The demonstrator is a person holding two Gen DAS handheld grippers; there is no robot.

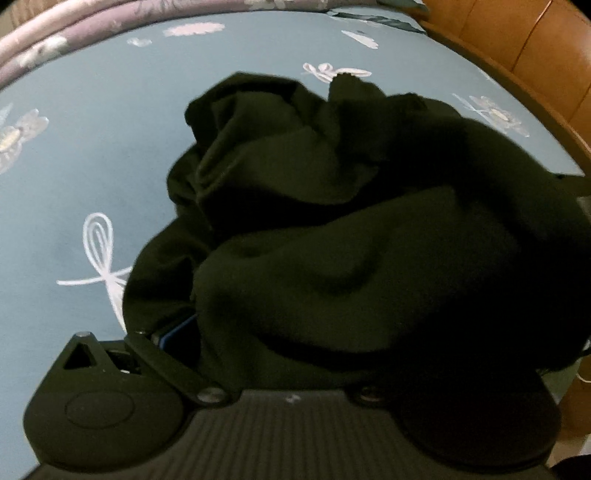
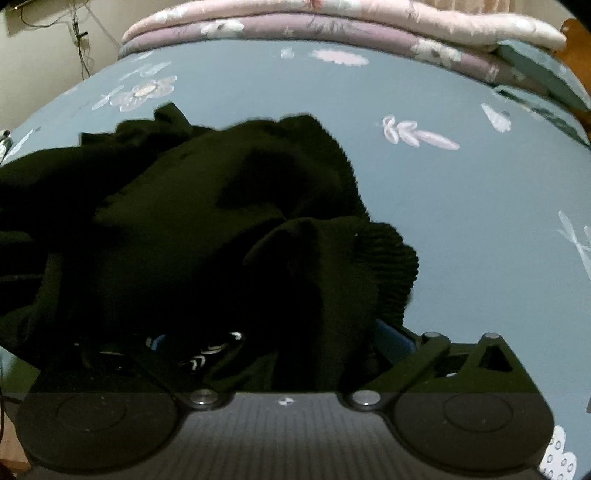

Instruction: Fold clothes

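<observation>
Fabric covers most of both views: the black garment (image 1: 332, 229) is draped over my left gripper (image 1: 207, 332), so only a sliver of one blue-padded finger shows at lower left of the frame. Can't tell if those fingers are apart or clamped on cloth. Same story on my right gripper (image 2: 295, 347): cloth bunched over the middle, one blue pad visible at lower right, fingers' state unreadable. Garment (image 2: 192, 229) is too dark to make out sleeves or collar; only a ribbed edge (image 2: 388, 266) reads clearly, right-wrist view only.

Both grippers sit low, pointing across the bed, garment heaped on the blue floral bedsheet (image 1: 92, 166) straight ahead of each.

Left view shows a brown wooden headboard (image 1: 535, 48) at upper right. Right view shows folded pink and purple quilts (image 2: 332, 26) along the top, plus a wall with cables (image 2: 79, 40) at upper left.
</observation>
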